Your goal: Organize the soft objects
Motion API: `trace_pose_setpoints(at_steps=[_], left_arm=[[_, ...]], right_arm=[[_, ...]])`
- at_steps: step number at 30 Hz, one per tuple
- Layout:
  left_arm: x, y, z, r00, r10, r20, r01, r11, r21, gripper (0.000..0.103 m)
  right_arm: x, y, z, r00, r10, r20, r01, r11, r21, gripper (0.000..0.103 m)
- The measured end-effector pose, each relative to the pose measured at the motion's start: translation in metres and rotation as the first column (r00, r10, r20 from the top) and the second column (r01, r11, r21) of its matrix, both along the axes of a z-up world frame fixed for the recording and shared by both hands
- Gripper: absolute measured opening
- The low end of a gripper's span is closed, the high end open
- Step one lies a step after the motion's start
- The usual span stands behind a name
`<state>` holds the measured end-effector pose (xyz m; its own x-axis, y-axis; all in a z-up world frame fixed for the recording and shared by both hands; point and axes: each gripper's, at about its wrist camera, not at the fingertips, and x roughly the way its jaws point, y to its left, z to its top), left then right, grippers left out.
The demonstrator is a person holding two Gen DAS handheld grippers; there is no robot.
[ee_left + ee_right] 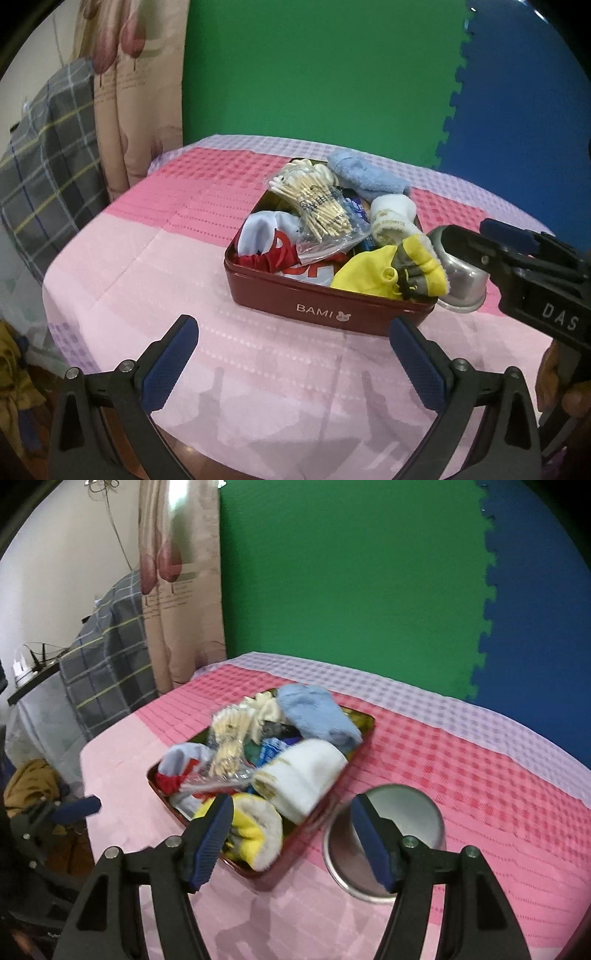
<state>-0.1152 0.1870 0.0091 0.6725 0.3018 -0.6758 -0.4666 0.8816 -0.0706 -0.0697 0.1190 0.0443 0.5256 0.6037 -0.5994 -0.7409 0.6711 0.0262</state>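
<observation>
A dark red "BAMI" tin sits on the pink table, heaped with soft things: a light blue sock, a white sock, a yellow and grey sock, a white and red cloth and a bag of cotton swabs. My left gripper is open and empty, near the tin's front. My right gripper is open and empty, just above the tin's near corner, by the yellow sock and white sock. It shows at the right of the left wrist view.
A steel bowl stands right of the tin, also in the left wrist view. The pink and lilac checked tablecloth covers the table. Green and blue foam mats stand behind. A curtain and a plaid cover are at the left.
</observation>
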Motion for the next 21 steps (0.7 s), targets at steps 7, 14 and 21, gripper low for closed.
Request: trace_pose_setpoints(at_steps=[7,14,21], left_arm=[[0.006,-0.010,-0.007,1.000,-0.019,-0.008,0.019,0.997,0.071,0.102],[0.014,-0.014,-0.037,0.999,0.010,-0.036,-0.009,1.000,0.024,0.102],[0.026,-0.019,-0.063,0.996,-0.001,-0.094,0.001,1.000,0.005,0.102]], right_arm=[[-0.008,-0.015,-0.005,0.999,-0.044,0.029,0.044,0.999,0.004,0.068],[-0.012,-0.033,-0.011,0.990,-0.127,0.068,0.122,0.990,0.068,0.070],[-0.009,-0.043,-0.031,0.982,-0.168,0.084,0.166,0.986,0.030,0.070]])
